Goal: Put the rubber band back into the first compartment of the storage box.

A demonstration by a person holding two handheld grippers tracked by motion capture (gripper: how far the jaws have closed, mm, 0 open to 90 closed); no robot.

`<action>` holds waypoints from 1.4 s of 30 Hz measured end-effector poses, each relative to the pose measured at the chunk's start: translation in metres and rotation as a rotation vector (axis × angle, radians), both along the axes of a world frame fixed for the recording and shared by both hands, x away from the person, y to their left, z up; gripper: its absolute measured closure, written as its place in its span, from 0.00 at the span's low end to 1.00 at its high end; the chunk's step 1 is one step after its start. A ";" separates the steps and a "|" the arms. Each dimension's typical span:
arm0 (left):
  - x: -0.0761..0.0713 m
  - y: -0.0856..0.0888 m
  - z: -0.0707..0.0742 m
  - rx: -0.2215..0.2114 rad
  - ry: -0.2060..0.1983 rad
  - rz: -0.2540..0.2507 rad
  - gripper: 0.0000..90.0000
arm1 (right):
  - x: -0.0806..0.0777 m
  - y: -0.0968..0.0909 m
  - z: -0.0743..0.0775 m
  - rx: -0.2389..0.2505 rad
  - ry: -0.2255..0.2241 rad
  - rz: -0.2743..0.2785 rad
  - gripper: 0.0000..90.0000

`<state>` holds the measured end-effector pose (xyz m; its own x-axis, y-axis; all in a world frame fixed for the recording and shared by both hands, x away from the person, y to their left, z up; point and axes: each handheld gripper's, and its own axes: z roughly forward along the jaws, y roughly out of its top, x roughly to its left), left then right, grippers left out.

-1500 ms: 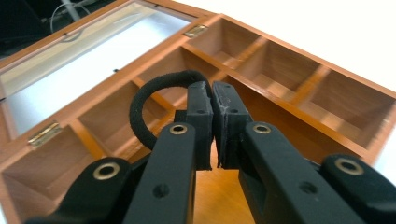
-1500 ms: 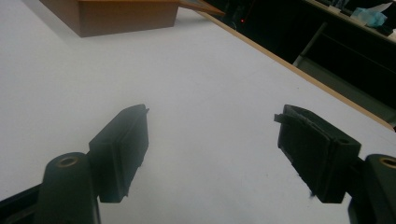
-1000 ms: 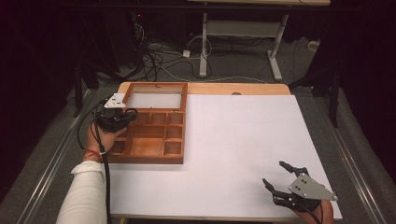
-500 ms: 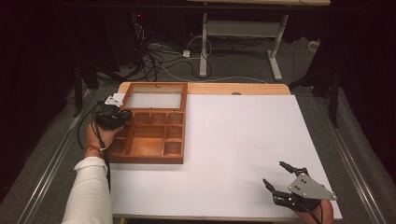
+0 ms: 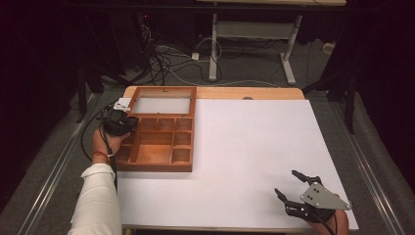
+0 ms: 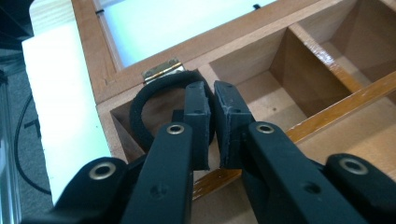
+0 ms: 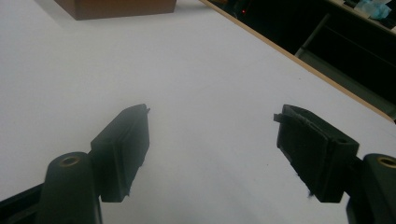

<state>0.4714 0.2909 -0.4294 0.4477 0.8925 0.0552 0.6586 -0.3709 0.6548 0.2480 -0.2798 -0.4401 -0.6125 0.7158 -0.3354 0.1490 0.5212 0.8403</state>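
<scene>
— What is seen at the table's left edge?

— A wooden compartment box (image 5: 161, 142) is set at the far-left corner of the table (image 5: 254, 147), its glass-paned lid (image 5: 161, 104) laid open and flat toward the far edge. The left gripper (image 5: 128, 123) is held over the box's left wall, with the hand (image 5: 105, 142) and a white sleeve (image 5: 98, 200) brought in along the left edge.

— And what is carried by that gripper?

— A black ring-shaped band (image 6: 156, 109) — probably a hair tie — is pinched between the jaws, which are pressed nearly together on its right side. In the left gripper view (image 6: 210, 126) the band is seen over the compartment at the box's corner (image 6: 126, 126), just beside a brass hinge (image 6: 161, 71). Whether the band touches the compartment floor cannot be told.

— What is shown in the middle of the table?

— A white sheet is spread over most of the top, with a strip of bare wood left along the far edge.

— And at the right?

— The right gripper (image 5: 289, 187) is held near the near-right corner, well apart from the box, with a grey three-cornered plate (image 5: 323, 197) on top. In the right gripper view (image 7: 212, 149) the jaws are spread wide above the white surface and nothing is held between them — a corner of the box (image 7: 116, 8) is seen far off at the top.
</scene>
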 end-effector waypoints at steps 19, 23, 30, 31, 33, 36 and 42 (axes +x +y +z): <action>-0.009 -0.006 0.007 -0.006 -0.072 0.020 0.81 | 0.000 0.007 -0.005 -0.035 0.020 0.017 0.29; -0.016 -0.009 0.012 -0.001 -0.113 -0.001 0.80 | 0.000 0.008 -0.007 -0.044 0.023 0.019 0.30; -0.031 -0.013 0.019 -0.030 -0.181 -0.063 0.76 | -0.001 0.010 -0.007 -0.043 0.020 0.012 0.29; -0.033 -0.014 0.020 -0.027 -0.188 -0.068 0.76 | -0.001 0.010 -0.007 -0.044 0.019 0.010 0.29; -0.037 -0.017 0.020 -0.017 -0.206 -0.083 0.75 | -0.001 0.010 -0.008 -0.044 0.020 0.005 0.28; -0.042 -0.019 0.020 -0.034 -0.226 -0.099 0.72 | 0.000 0.009 -0.008 -0.035 0.023 -0.003 0.28; -0.050 -0.027 0.019 -0.029 -0.260 -0.116 0.55 | 0.000 0.010 -0.008 -0.039 0.025 0.000 0.28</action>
